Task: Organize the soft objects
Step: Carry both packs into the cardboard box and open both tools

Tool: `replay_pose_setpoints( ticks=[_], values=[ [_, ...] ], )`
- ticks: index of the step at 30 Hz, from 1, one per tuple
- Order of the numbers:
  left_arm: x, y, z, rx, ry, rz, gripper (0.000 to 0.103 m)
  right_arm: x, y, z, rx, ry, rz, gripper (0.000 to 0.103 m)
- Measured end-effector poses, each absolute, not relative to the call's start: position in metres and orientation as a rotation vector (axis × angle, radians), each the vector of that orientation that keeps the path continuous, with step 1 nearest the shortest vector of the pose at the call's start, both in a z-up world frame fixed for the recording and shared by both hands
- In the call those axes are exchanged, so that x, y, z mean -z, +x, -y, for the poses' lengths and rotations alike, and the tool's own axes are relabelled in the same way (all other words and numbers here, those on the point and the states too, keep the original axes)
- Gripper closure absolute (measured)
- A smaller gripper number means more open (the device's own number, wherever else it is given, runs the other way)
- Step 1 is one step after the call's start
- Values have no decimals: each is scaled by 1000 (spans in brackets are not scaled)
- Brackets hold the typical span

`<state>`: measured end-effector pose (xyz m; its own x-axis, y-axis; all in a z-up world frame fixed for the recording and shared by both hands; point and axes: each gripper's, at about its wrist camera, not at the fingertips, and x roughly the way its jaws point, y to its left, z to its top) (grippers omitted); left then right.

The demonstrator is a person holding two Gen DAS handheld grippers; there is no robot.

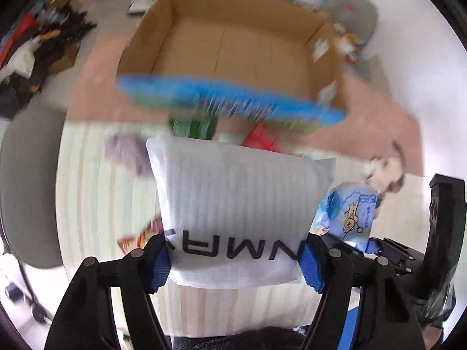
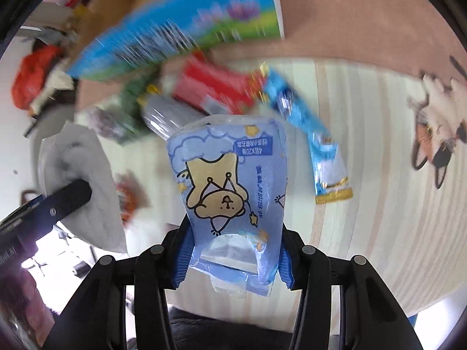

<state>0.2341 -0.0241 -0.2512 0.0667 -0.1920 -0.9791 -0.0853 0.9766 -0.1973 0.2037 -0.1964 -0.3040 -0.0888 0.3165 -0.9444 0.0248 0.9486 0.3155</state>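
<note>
My left gripper [image 1: 236, 262] is shut on a white padded pouch [image 1: 233, 198] with black letters, its blue pads pressing both lower sides. The pouch hangs above a striped cloth [image 1: 96, 204]. My right gripper [image 2: 233, 262] is shut on a light blue tissue pack [image 2: 230, 180] printed with a cartoon animal, held by its lower end. The same pack [image 1: 347, 213] shows at the right of the left wrist view. The white pouch [image 2: 84, 175] shows at the left of the right wrist view. An open cardboard box [image 1: 233, 43] stands beyond on a pink mat [image 1: 96, 87].
A blue printed carton [image 1: 233, 102] lies in front of the cardboard box. On the cloth lie a red packet [image 2: 216, 84], a blue snack packet [image 2: 315, 143], a grey cylinder [image 2: 169, 113], a purple soft thing [image 1: 128, 151] and a cat toy [image 2: 435, 134]. A grey seat [image 1: 29, 189] stands left.
</note>
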Motion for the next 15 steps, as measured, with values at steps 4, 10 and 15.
replay_pose_setpoints(
  ticks=[4, 10, 15],
  values=[
    [220, 311, 25, 146, -196, -1480, 33, 240, 236, 192, -277, 297, -1541, 52],
    [238, 437, 15, 160, -125, -1503, 33, 202, 340, 163, -225, 241, -1445, 52],
    [305, 523, 19, 190, -108, -1601, 33, 248, 418, 144, -164, 193, -1477, 52]
  ],
)
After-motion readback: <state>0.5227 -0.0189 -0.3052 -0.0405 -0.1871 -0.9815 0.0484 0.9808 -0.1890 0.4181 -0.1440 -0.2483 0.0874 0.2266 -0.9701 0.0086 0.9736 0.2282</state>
